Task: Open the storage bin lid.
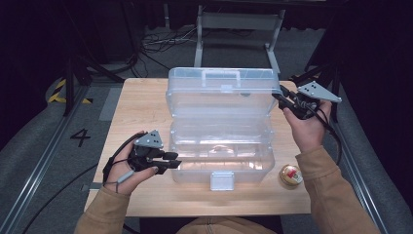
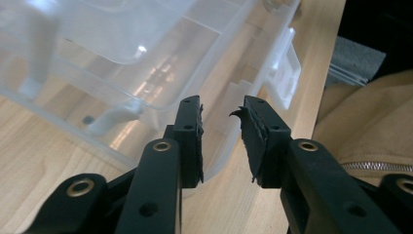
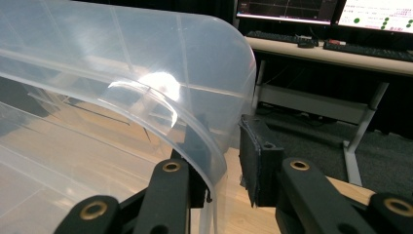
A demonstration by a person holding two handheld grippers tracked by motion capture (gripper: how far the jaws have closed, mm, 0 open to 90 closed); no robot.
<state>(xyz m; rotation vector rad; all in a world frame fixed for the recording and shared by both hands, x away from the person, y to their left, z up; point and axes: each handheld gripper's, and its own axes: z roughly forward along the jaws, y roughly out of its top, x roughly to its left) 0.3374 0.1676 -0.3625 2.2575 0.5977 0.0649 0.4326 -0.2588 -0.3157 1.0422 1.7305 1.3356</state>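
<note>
Clear plastic lidded storage box (image 1: 221, 146), mid-table: light, slick, flexing. Right gripper (image 1: 282, 97) is straddling the raised lid's (image 1: 219, 90) edge, unclamped; left gripper (image 1: 170, 160) is gaping, empty, beside the base.

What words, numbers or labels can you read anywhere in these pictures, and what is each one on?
"4": painted in black on the grey floor left of the wooden table.
Small round tin by the clear plastic box: red and white label, too small to read.
Monitors in the right gripper view: lines of text with green dots, too blurred to read.
Nothing else readable.
</note>
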